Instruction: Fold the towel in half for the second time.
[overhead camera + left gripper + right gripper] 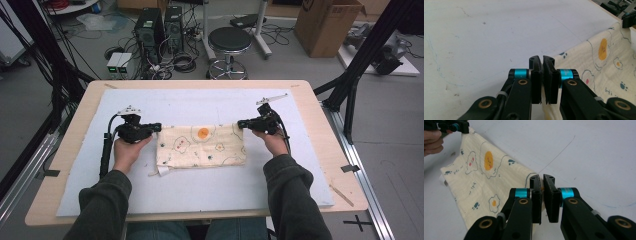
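1. A cream cotton cloth with fried-egg drawings and little blue paw prints (201,146) lies folded near the middle of the pale blue mat (200,192) that covers the light wooden table (65,150).
2. The cloth's far edge is lifted up a bit. The near edge rests flat on the mat.
3. The black left gripper (156,128) is at the cloth's far left corner. In the left gripper view, its jaws are pressed together and pinch the corner of the cloth (596,65).
4. The black right gripper (241,123) is at the cloth's far right corner. In the right gripper view, its jaws are pressed together on the edge of the cloth (484,182).
5. The cloth hangs stretched between the two grippers along its far edge.
6. A small white tag (161,171) sticks out at the near left corner of the cloth.
7. The person's hands (129,150) hold the grippers from the near side of the table, in dark green sleeves (295,200).
8. A round black stool (229,40) stands on the floor beyond the far edge of the table.
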Available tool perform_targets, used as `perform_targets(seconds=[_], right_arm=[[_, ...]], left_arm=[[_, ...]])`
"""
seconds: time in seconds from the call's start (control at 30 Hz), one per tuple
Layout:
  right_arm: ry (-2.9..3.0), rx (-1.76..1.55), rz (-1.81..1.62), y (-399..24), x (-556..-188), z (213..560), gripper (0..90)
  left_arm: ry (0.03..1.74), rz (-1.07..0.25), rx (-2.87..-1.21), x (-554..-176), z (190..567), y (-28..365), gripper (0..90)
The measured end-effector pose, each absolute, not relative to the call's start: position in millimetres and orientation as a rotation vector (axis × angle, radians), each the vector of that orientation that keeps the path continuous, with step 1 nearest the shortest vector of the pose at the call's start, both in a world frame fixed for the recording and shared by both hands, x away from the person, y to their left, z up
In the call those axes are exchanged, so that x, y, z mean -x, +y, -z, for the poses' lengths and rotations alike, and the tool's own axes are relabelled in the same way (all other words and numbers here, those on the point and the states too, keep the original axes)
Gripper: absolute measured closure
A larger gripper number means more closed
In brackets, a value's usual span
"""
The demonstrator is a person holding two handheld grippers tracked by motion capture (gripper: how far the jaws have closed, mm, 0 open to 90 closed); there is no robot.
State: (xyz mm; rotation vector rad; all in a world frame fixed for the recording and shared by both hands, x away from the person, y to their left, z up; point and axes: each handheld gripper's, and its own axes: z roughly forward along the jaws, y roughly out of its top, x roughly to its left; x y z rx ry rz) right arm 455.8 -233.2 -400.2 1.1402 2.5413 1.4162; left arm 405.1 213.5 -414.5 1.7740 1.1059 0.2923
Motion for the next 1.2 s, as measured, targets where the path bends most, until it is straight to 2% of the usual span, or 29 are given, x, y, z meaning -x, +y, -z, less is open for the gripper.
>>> perform_targets(seconds=[1.2], right_arm=[[2.545,-1.13,-1.423,-230,-448,405,85.2]], left_arm=[[1.042,-0.297,-1.769,-393,410,215,85.2]])
